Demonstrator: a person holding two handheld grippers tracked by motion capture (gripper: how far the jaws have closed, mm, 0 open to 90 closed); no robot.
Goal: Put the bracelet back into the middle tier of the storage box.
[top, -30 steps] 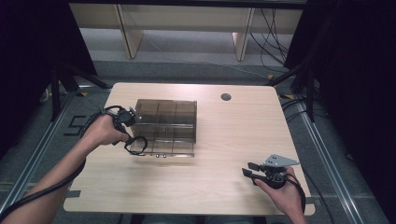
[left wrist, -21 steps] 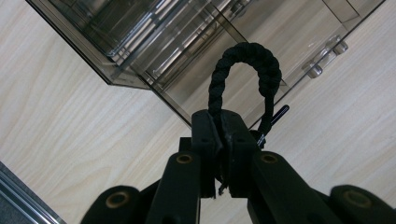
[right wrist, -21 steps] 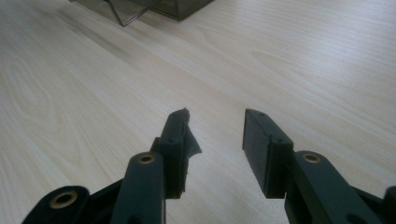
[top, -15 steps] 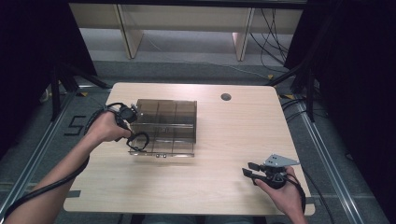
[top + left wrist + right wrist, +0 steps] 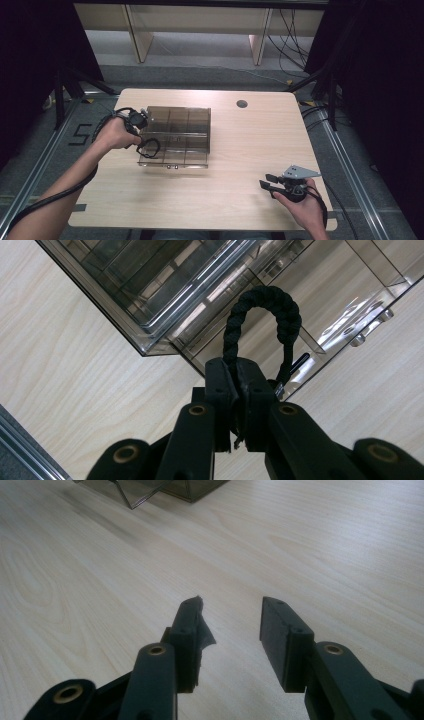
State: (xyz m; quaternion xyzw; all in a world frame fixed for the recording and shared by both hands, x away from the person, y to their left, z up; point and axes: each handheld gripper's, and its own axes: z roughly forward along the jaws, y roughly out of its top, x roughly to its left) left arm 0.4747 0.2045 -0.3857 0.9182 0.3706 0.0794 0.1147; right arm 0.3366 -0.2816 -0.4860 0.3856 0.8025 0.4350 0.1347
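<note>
One wooden table [image 5: 235, 150] carries one smoky clear plastic organiser box [image 5: 182, 132] on its left half, divided into several compartments whose exact number cannot be told. One black braided cord loop [image 5: 262, 320] is pinched in the left gripper [image 5: 141, 120] at the box's left edge, and one more gripper, the right gripper [image 5: 267, 181], sits at the near right with its jaws apart, making two grippers, each in one hand. One round hole [image 5: 242, 104] marks the far side of the tabletop.

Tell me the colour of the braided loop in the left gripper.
Black; the braided loop shows best in the left gripper view.
</note>
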